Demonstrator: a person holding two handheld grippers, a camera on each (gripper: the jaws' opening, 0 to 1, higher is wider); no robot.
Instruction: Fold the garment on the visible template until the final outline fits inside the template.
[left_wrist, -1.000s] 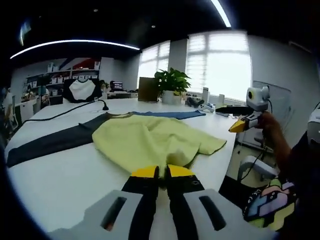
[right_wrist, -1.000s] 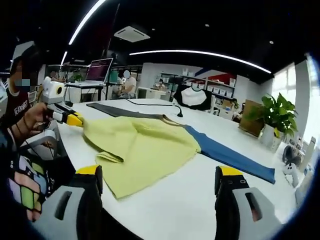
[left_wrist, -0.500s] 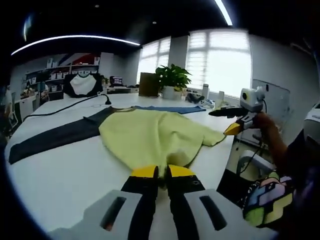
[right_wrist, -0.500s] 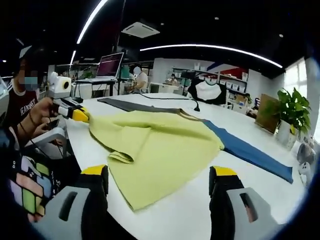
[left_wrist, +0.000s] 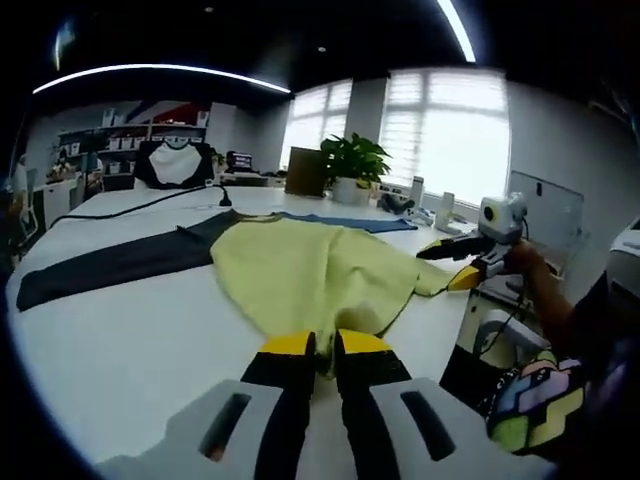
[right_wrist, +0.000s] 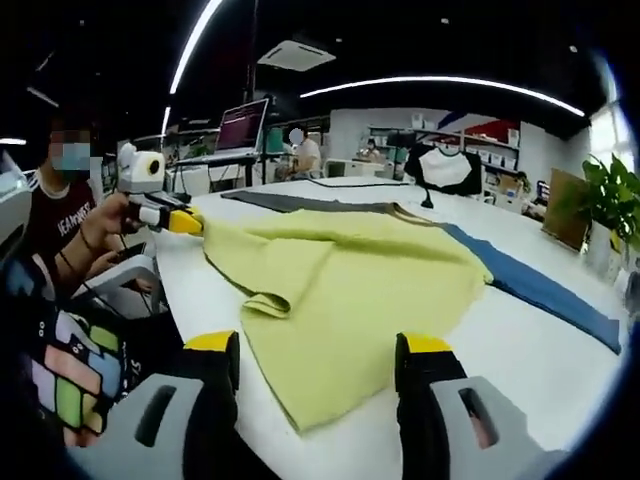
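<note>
White table, yellow garment hem in left hand-held gripper

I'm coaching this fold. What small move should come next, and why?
Probably ease the open right tool forward onto the near hem of the yellow T-shirt and close. The left tool already pinches its corner, while this edge lies loose between the right jaws on the white table.

A big white table stands in an office with a dark ceiling and long curved lights. Bright windows glow behind a green plant. Shelves line the far wall.
</note>
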